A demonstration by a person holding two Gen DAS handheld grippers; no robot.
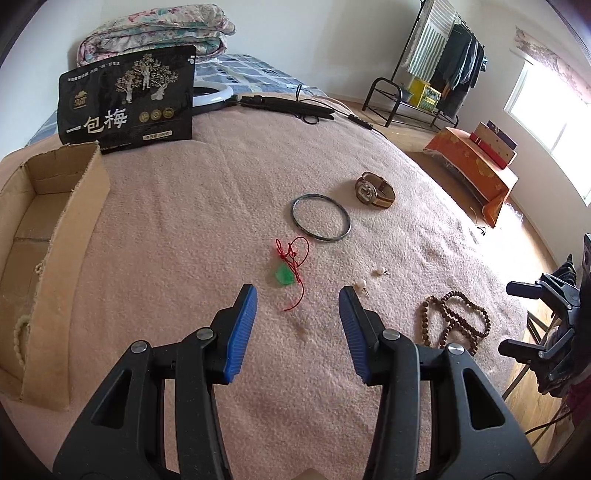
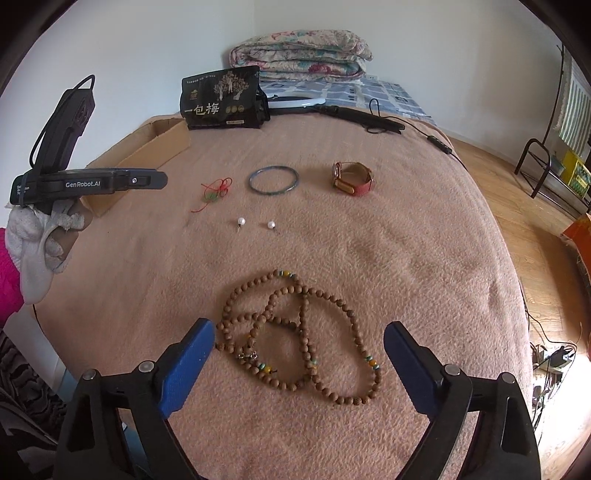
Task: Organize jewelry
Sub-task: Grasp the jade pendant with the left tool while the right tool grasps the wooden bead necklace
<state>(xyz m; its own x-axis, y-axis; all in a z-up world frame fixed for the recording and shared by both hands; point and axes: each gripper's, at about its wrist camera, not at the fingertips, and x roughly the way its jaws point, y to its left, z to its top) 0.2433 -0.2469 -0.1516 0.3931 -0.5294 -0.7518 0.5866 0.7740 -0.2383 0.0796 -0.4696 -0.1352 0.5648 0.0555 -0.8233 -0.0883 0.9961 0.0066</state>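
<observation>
Jewelry lies on a pink blanket (image 1: 184,221). A green pendant on red cord (image 1: 285,275) lies just ahead of my open, empty left gripper (image 1: 297,293). Beyond it are a dark bangle (image 1: 320,218) and a brown-strapped watch (image 1: 375,191). Two pearl earrings (image 1: 360,285) lie by the left gripper's right finger. A wooden bead necklace (image 2: 299,332) lies between the fingers of my open, empty right gripper (image 2: 299,332). The right wrist view also shows the pendant (image 2: 212,195), bangle (image 2: 273,179), watch (image 2: 351,179) and pearls (image 2: 242,221). A cardboard box (image 1: 48,236) stands at the left; beads hang over its wall.
A black snack bag (image 1: 127,99) stands at the back beside the box. Behind it are a ring light with stand (image 1: 288,105) and a folded quilt (image 1: 155,33). The bed edge drops to wooden floor on the right, with a clothes rack (image 1: 443,62) and orange box (image 1: 476,166).
</observation>
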